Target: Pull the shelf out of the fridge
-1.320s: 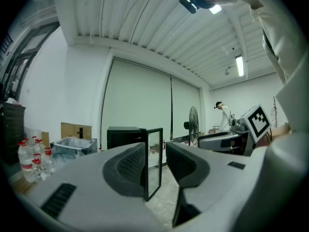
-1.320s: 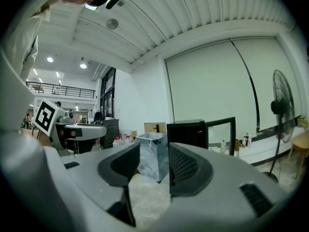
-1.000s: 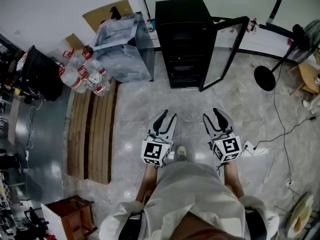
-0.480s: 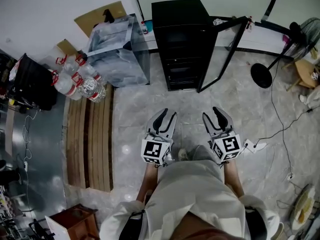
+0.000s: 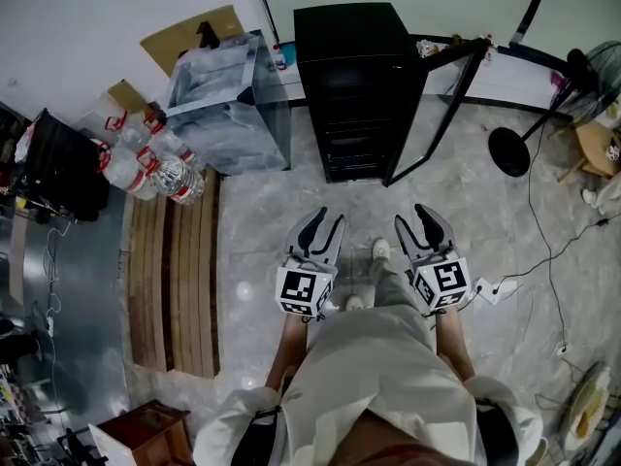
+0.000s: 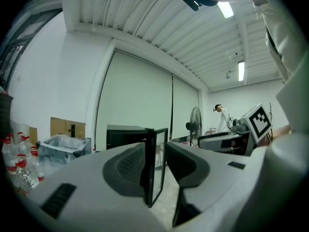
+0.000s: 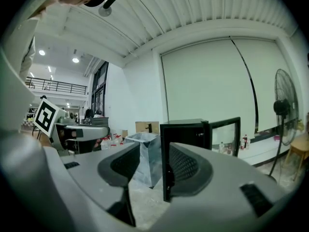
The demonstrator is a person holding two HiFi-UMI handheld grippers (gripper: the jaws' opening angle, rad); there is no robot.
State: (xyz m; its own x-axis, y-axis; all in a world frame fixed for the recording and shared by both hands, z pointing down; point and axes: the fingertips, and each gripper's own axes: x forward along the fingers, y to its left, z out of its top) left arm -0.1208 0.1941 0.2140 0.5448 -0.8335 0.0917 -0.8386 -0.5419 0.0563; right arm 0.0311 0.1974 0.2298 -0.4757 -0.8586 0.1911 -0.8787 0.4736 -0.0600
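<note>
Nothing pulled yet: small black fridge (image 5: pixel 354 85) at upper centre, glass door (image 5: pixel 439 100) swung open, shelf (image 5: pixel 357 142) inside, not yet drawn out. Left gripper (image 5: pixel 325 229) and right gripper (image 5: pixel 419 223) at lower centre, both closed, empty, well short of it.

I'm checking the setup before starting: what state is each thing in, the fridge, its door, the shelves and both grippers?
Fridge: upright, open at the front.
Fridge door: swung wide open.
Shelves: inside the fridge, none pulled out.
Left gripper: shut, empty, short of the fridge.
Right gripper: shut, empty, short of the fridge.
</note>
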